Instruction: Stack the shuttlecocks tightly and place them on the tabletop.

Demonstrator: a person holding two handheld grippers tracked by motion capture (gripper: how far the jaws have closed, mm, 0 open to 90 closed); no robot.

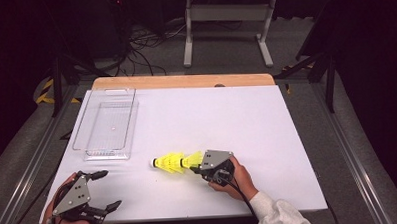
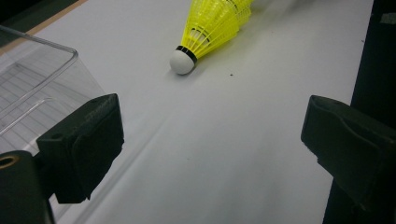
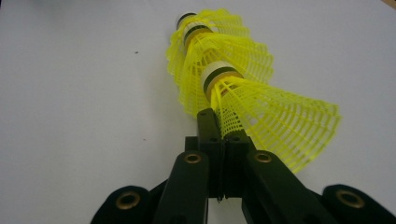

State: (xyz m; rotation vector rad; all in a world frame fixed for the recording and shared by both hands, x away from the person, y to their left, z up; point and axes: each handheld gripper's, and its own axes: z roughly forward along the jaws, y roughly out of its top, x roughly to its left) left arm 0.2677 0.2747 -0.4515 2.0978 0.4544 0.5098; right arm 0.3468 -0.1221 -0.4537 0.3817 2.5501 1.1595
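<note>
A row of yellow plastic shuttlecocks (image 1: 169,163) lies nested on the white table (image 1: 287,134), the front white cork pointing left. My right gripper (image 1: 196,166) is shut on the mesh skirt of the rearmost shuttlecock (image 3: 275,116), and its jaws (image 3: 212,122) are pressed together on the skirt's edge. Near the table's front left corner, my left gripper (image 1: 110,188) stands open with nothing between its fingers. In the left gripper view the front shuttlecock (image 2: 208,28) lies ahead of the open left gripper (image 2: 215,140), well apart from it.
A clear plastic tray (image 1: 105,156) with nothing in it lies at the left of the table; its corner (image 2: 42,74) is close to the left jaw. A wooden strip (image 1: 185,81) runs along the table's far edge. Cables and a frame stand on the floor beyond.
</note>
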